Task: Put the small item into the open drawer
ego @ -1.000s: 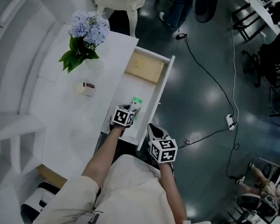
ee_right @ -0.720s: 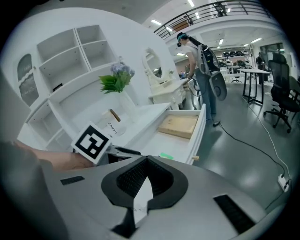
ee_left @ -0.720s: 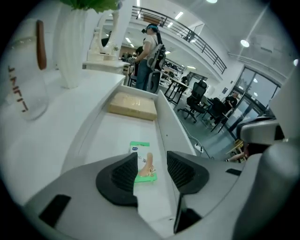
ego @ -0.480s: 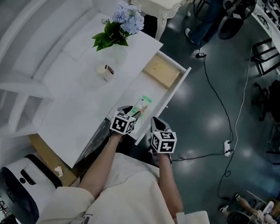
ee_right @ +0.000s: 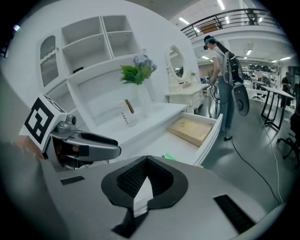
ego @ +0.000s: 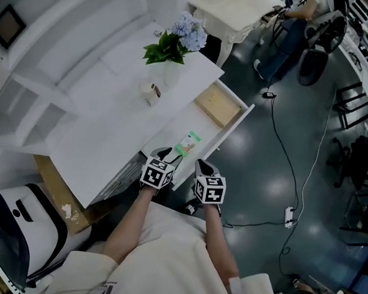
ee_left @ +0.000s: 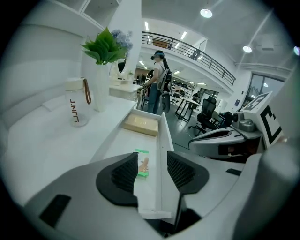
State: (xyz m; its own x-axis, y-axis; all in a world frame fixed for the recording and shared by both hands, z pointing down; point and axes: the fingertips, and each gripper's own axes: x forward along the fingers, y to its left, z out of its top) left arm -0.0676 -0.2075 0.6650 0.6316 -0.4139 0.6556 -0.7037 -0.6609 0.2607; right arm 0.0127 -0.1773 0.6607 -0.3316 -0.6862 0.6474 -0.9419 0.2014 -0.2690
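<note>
Both arms reach forward, mid-frame. The left gripper (ego: 165, 154) has jaws apart, the drawer (ego: 234, 124) wall between them. The right gripper (ego: 203, 167) is pinched together, empty.

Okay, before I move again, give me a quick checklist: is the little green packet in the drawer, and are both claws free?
1. Green packet lying inside the open drawer: ok.
2. Left claw holds nothing: ok. Its jaws are apart and the packet lies beyond them.
3. Left claw clear of the drawer: not ok. The drawer's wall runs between its jaws; whether they touch it, cannot tell.
4. Right claw empty: ok, jaws together with nothing gripped.
5. Packet apart from the wooden block at the drawer's far end: ok.
6. Drawer shut: not ok, it stands pulled out.
</note>
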